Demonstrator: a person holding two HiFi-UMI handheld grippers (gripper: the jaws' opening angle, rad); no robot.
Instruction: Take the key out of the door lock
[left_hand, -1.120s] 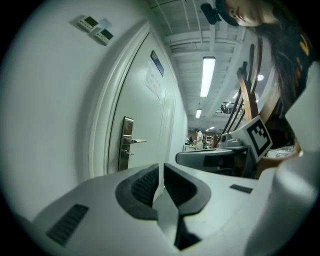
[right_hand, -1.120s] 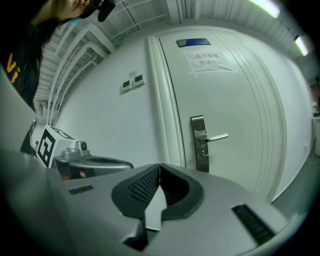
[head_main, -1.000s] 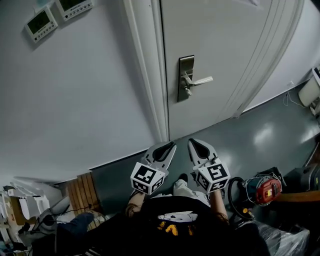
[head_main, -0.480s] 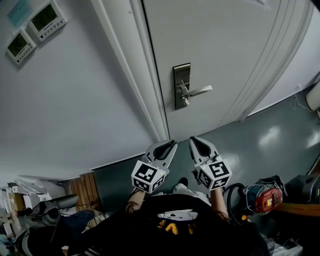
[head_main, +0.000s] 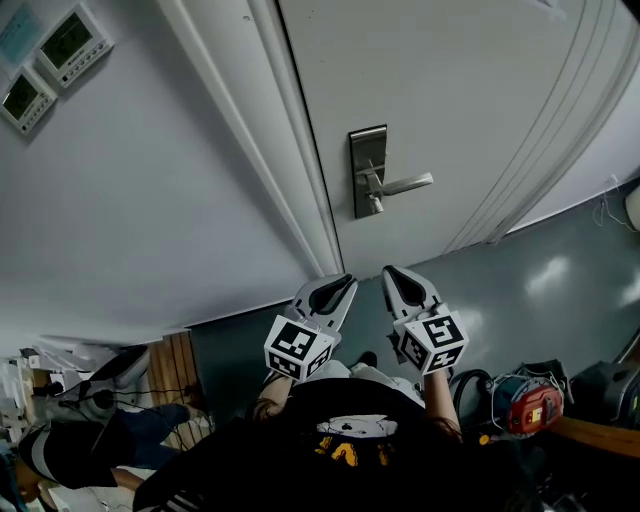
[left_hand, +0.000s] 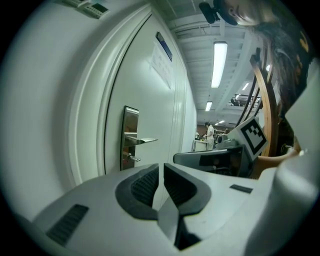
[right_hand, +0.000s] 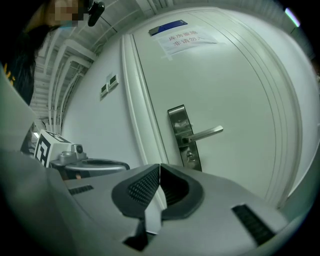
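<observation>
The white door (head_main: 450, 90) carries a steel lock plate (head_main: 368, 170) with a lever handle (head_main: 405, 184). A small key (head_main: 375, 206) sticks out of the plate just under the lever. My left gripper (head_main: 346, 282) and right gripper (head_main: 390, 272) are held side by side below the lock, well short of it, both shut and empty. In the left gripper view the left gripper (left_hand: 161, 167) sees the plate (left_hand: 130, 137) edge-on, with the key (left_hand: 132, 159). In the right gripper view the right gripper (right_hand: 159, 167) faces the plate (right_hand: 182, 132), with the key (right_hand: 189, 158) under the lever (right_hand: 206, 133).
The door frame (head_main: 270, 150) runs left of the lock. Two wall control panels (head_main: 50, 60) hang at the upper left. A red-and-grey machine (head_main: 525, 405) sits on the grey floor at right, wooden slats (head_main: 172, 365) at left. A paper notice (right_hand: 182, 37) is taped high on the door.
The door and lock plate have grown larger and shifted lower in the head view as both grippers moved toward the door. Both stay shut, side by side.
</observation>
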